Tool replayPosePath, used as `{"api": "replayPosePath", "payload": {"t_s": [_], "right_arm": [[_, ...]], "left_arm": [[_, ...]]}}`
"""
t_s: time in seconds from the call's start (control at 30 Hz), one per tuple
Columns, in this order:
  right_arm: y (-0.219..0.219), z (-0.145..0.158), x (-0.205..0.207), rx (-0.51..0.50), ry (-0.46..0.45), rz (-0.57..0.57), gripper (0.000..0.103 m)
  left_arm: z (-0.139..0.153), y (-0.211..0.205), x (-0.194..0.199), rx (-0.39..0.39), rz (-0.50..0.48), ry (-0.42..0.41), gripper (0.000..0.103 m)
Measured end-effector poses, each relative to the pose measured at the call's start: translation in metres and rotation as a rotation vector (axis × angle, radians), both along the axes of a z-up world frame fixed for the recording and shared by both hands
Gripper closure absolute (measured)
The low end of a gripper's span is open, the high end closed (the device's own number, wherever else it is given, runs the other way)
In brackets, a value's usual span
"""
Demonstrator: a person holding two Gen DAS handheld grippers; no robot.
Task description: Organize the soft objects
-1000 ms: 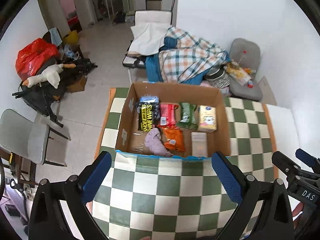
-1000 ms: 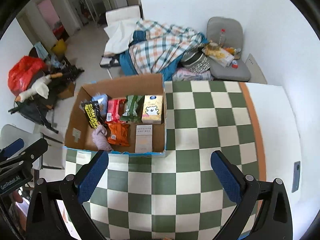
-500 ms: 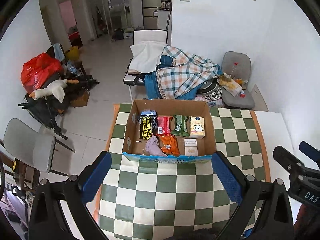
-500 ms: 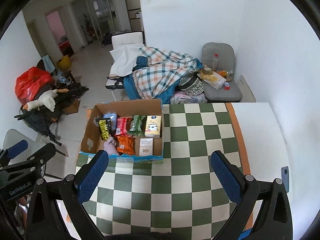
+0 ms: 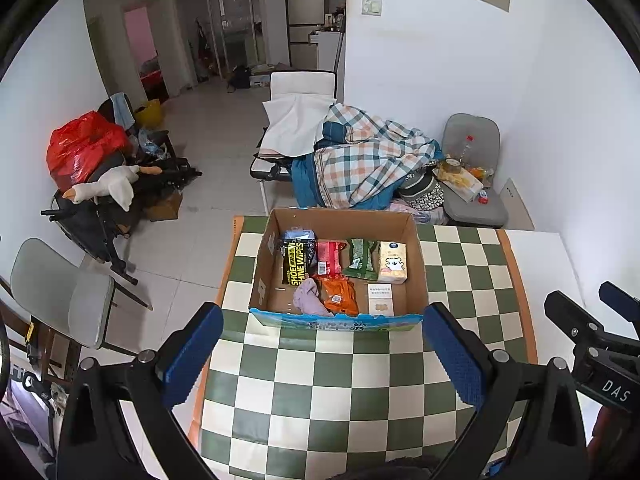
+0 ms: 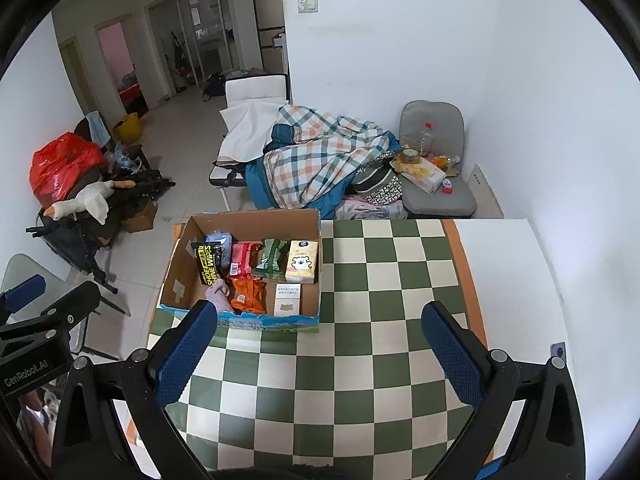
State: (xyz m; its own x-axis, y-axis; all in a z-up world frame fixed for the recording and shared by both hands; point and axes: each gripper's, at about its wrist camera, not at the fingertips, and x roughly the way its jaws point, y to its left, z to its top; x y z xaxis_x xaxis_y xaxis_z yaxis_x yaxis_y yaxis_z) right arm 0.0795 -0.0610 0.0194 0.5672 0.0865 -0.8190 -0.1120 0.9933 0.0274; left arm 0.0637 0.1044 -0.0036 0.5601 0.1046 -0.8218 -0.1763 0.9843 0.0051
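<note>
The left gripper [image 5: 320, 354] is being held with its blue, dimple-textured fingers [image 5: 192, 354] spread wide, nothing being gripped or touched between them. It is being held above the green-and-cream checked tablecloth [image 5: 348, 392], short of the open cardboard box [image 5: 260, 280]. Inside the box, soft packs are being kept in two rows: a black glossy wipes pack [image 5: 295, 264], a red pack [image 5: 329, 256], a green pouch [image 5: 362, 259] and a cream tissue pack [image 5: 393, 262] at the back; a crumpled lilac cloth [image 5: 308, 300], an orange pack [image 5: 339, 294] and a pale flat box [image 5: 380, 299] nearer. A bluish item behind the wipes is being mostly hidden. The right gripper [image 6: 320, 354] is likewise being held wide apart and empty over the cloth, beside the box's right. In its view the cloth's near end is being covered by one blue finger [image 6: 186, 356].
</note>
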Motion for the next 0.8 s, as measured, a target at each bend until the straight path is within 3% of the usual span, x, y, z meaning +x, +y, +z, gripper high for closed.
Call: {"api": "replayPosePath", "payload": {"t_s": [0.8], "right_arm": [[-0.0050, 0.0072, -0.0027, -0.008, -0.008, -0.006, 0.000]], "left_arm": [[0.0026, -0.0053, -0.0031, 0.001, -0.005, 0.000, 0.000]]}}
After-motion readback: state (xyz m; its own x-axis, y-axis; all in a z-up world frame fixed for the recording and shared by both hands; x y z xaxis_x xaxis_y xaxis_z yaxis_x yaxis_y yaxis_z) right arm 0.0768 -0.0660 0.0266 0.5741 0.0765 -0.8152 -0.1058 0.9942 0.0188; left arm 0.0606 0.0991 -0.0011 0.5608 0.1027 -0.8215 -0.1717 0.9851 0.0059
